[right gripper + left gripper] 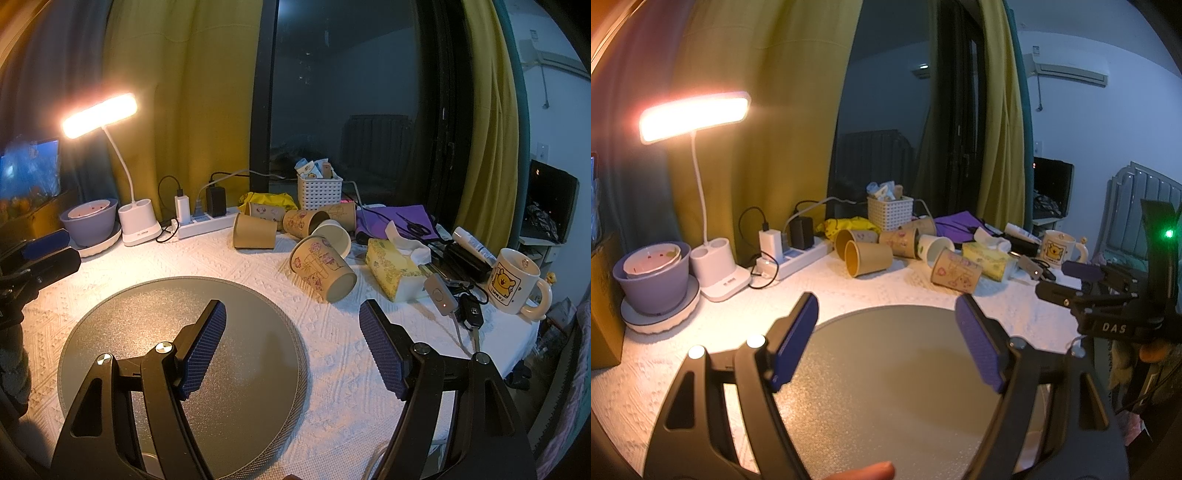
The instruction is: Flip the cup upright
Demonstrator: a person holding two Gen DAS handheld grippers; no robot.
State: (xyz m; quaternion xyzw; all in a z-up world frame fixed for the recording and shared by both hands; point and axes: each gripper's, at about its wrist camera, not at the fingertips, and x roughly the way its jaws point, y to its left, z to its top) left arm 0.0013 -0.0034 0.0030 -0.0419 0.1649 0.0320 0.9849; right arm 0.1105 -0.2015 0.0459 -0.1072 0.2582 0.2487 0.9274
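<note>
Several paper cups lie on their sides at the back of the white tablecloth. The nearest is a patterned cup, also in the left wrist view. A plain brown cup lies to its left, seen in the left wrist view too. A white cup lies between the others. My left gripper is open and empty above a round grey mat. My right gripper is open and empty over the mat's right edge, short of the patterned cup.
A lit desk lamp, a purple bowl, a power strip, a white basket, a yellow tissue pack, a bear mug, keys and a remote crowd the back and right.
</note>
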